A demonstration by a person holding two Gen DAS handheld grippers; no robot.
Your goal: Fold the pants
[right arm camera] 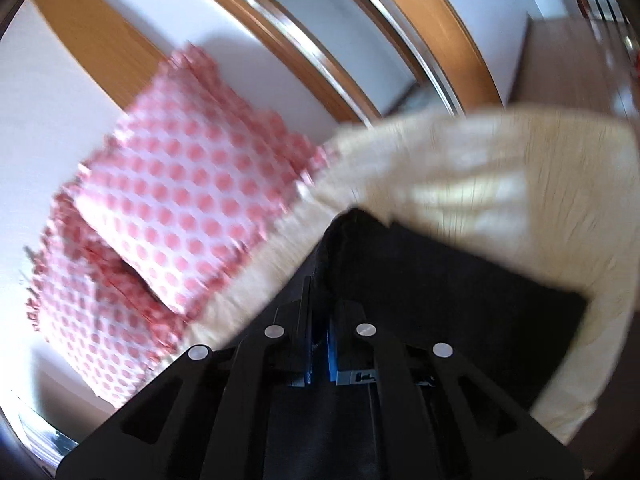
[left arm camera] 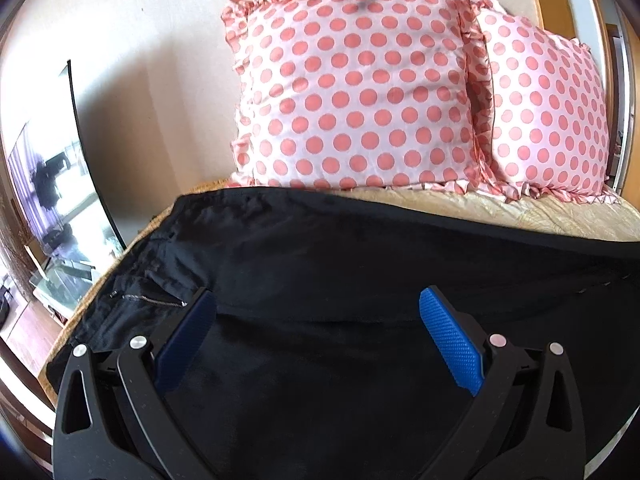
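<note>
Black pants (left arm camera: pixel 340 264) lie spread across the bed, waistband and zipper (left arm camera: pixel 150 300) at the left in the left wrist view. My left gripper (left arm camera: pixel 316 312) is open just above the pants, its blue pads (left arm camera: pixel 452 344) wide apart and empty. In the blurred right wrist view my right gripper (right arm camera: pixel 320 320) is shut on a raised fold of the black pants (right arm camera: pixel 440 280), lifting the cloth off the bed.
Two pink polka-dot pillows (left arm camera: pixel 360 92) lean against the wall at the head of the bed; they also show in the right wrist view (right arm camera: pixel 184 216). A cream bedspread (right arm camera: pixel 500 176) lies under the pants. A glass table (left arm camera: pixel 68 276) stands left of the bed.
</note>
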